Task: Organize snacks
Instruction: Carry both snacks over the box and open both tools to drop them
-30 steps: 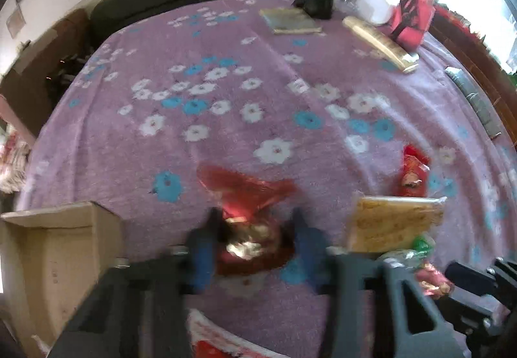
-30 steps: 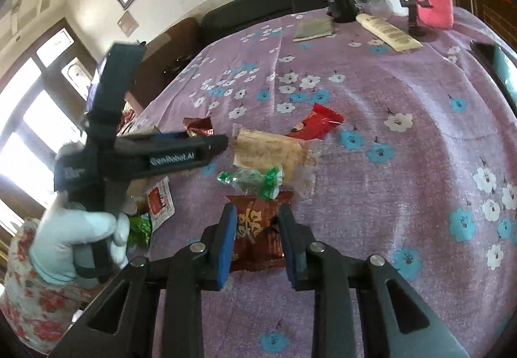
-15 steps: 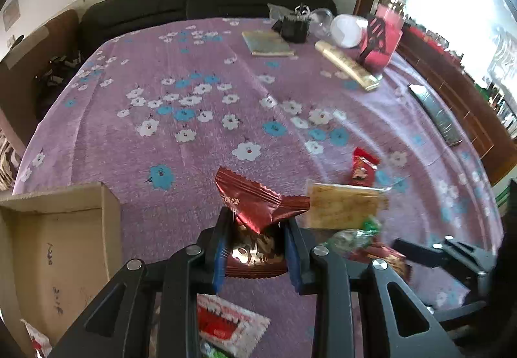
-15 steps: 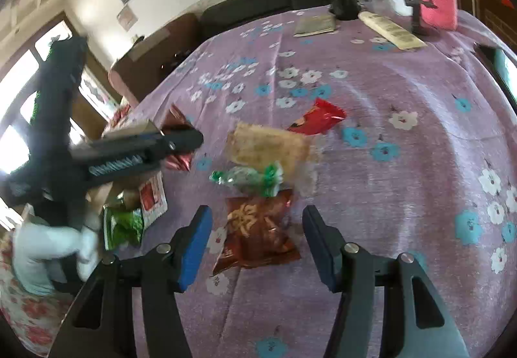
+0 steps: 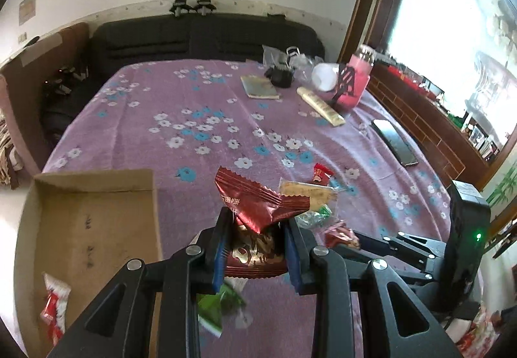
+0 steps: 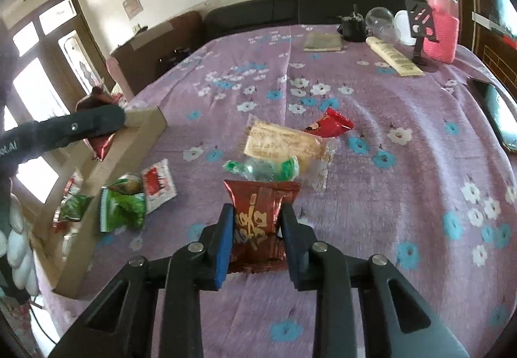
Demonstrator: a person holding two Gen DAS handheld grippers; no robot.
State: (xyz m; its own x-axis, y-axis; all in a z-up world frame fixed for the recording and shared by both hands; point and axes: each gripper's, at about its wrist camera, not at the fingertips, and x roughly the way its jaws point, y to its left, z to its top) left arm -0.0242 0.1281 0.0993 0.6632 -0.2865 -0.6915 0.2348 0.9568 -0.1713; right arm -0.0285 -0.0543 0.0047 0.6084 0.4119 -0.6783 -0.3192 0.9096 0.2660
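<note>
Now each hand-held gripper, left [image 5: 255, 248] and right [image 6: 257, 240], closes on a dark-red packet pointing lengthwise forward

Open cloth up the middle, clutter at the near edge and far right corner

We see the purple flowered cloth [image 5: 194, 119] bare through its centre and far left, wide enough for either gripper to sweep across. Near us, the cardboard box [image 6: 142, 132] walls off the left edge, with green packets [image 6: 121, 206] and a white-and-red sachet [image 6: 158, 183] lying just beside it. A tan cracker pack [image 6: 281, 141], a clear green-ended wrapper [image 6: 261, 168] and a small red packet [image 6: 329, 127] crowd the ground straight ahead. Far right, the pink bottle [image 6: 442, 32], a black stand [image 6: 420, 35], a cream tube [image 6: 394, 56] and a phone [image 5: 394, 141] block that corner.
</note>
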